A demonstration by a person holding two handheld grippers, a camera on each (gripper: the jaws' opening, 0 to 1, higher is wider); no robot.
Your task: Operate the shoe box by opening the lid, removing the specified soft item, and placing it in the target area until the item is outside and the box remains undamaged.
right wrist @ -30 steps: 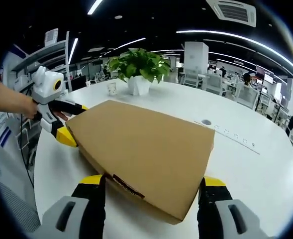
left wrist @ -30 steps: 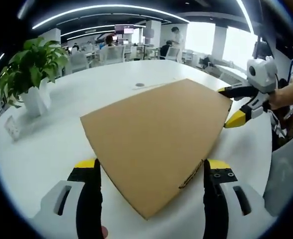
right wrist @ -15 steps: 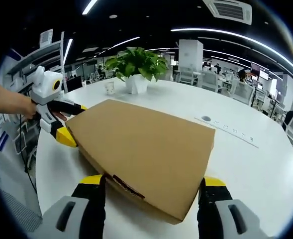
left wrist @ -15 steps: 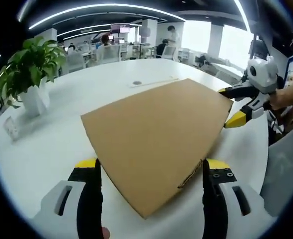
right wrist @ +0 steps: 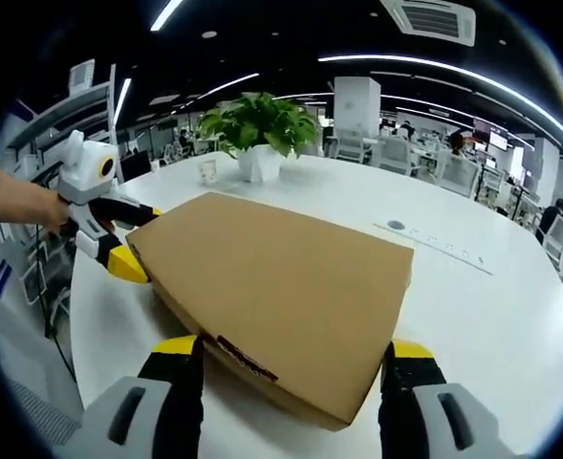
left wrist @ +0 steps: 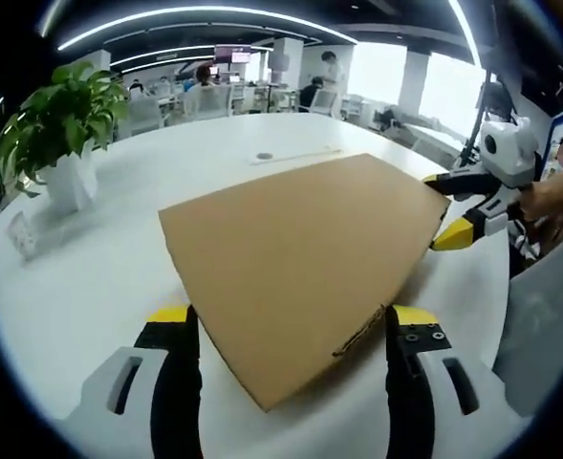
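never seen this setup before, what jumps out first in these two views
The big brown cardboard shoe box dominates, lying shut on the round white table. A yellow-tipped gripper sits at each of two opposite corners: the left gripper with open jaws straddling one corner, the right gripper likewise at the other. A leafy potted plant in a white pot stands on the table beyond the box.

Open-plan office; rows of desks (right wrist: pixel 424 158), ceiling strip lights (left wrist: pixel 205 17), potted plant (right wrist: pixel 259 129).

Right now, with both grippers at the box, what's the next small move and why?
Probably lift the lid edge gently with both grippers: the shoe box lies closed on the table, and the left gripper and right gripper sit open at opposite corners.
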